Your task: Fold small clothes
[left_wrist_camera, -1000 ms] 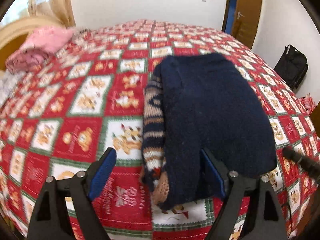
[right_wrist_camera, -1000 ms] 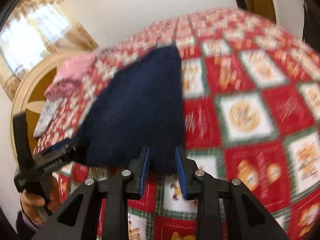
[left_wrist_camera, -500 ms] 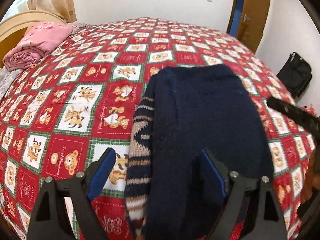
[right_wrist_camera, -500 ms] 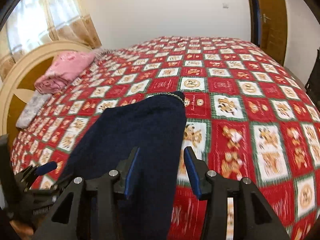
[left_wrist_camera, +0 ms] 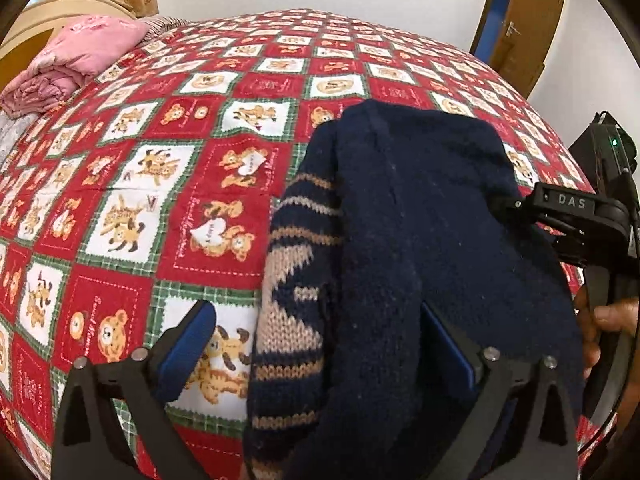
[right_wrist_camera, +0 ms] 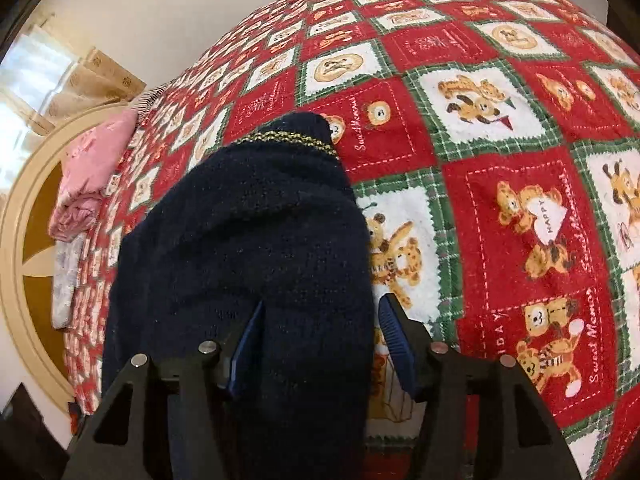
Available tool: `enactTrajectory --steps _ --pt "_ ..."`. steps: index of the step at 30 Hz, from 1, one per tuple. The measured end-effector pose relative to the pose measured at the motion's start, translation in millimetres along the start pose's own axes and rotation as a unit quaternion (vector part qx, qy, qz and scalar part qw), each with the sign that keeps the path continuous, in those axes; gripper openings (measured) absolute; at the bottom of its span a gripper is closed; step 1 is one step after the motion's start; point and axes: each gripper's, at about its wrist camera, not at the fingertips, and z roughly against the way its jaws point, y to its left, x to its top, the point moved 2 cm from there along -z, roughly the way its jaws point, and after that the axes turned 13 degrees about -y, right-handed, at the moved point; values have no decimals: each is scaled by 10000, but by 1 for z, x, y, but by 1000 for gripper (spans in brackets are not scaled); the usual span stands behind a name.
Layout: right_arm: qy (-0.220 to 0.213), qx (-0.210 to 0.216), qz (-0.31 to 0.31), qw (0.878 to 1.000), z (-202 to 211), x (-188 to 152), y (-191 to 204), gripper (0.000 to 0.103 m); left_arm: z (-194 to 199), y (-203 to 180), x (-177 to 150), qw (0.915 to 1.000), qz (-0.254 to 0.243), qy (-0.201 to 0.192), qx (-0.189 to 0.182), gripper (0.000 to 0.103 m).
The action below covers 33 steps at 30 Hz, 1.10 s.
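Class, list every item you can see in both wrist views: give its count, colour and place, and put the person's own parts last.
sweater: one, navy with tan stripes, on the bedspread, between both open claws
bedspread: one, red, white and green bear print, covering the bed
pink bedding: one folded pile, near the headboard
headboard: one, cream and brown
door: one, brown, far right
left claw: one, black, blue pads
right claw: one, black, blue pads
hand: one, holding the right claw's handle

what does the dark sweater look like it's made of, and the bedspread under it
Sweater: looks like thick knitted wool or acrylic yarn, matte and fuzzy; visible stitches and tan knitted stripes. Bedspread: probably printed woven cotton, flat matte finish, with bear-picture squares.
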Motion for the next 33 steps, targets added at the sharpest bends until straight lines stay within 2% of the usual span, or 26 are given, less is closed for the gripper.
enactTrajectory --steps 2,5,6,9,11,15,16,17,20,24,28,29,30,31,32,33 --pt "-204 161 78 9996 14 -5 2 58 7 6 1 9998 95 61 -175 100" --pt "-628 756 -240 9949 55 -21 -8 60 29 22 6 9986 265 -148 -427 100" --pt "-702 951 -319 9925 67 -29 -11 60 36 29 9 9982 304 -239 -455 100" --pt "-840 1169 -357 9889 95 -50 -19 60 44 41 19 9971 446 -382 -477 101" --pt "-841 1168 -364 9889 103 -63 -22 60 33 41 22 9967 578 -228 -517 101" --pt "-695 1013 -55 9924 95 -78 -13 62 -10 21 7 9912 751 536 -950 101" --pt "-674 1037 -45 9923 93 -78 -13 63 -17 18 2 9905 733 662 -958 101" --pt "-595 1129 -130 9917 87 -81 -13 67 -24 15 -3 9894 766 764 -972 102" --pt "-280 1616 -593 9847 65 -88 -15 68 -24 16 -8 9847 1030 791 -1163 102" --pt "-517 1645 -128 9849 64 -97 -3 70 -22 12 -8 9832 863 807 -1395 97" --pt "-537 1659 -111 9846 62 -99 -3 68 -30 7 -6 9809 872 735 -1579 97" --pt "-534 1623 -79 9853 62 -100 -2 66 -31 4 -6 9813 805 677 -1614 97" --pt "-555 1384 159 9887 61 -101 5 63 -32 1 -5 9816 742 620 -1644 97" --pt "-575 1308 250 9894 60 -101 8 61 -35 -3 -4 9816 727 588 -1667 94" --pt "-603 1209 388 9901 62 -101 13 57 -35 -5 -3 9801 735 517 -1769 81" --pt "-612 1124 484 9906 62 -101 17 54 -33 -6 -3 9778 764 472 -1895 76"
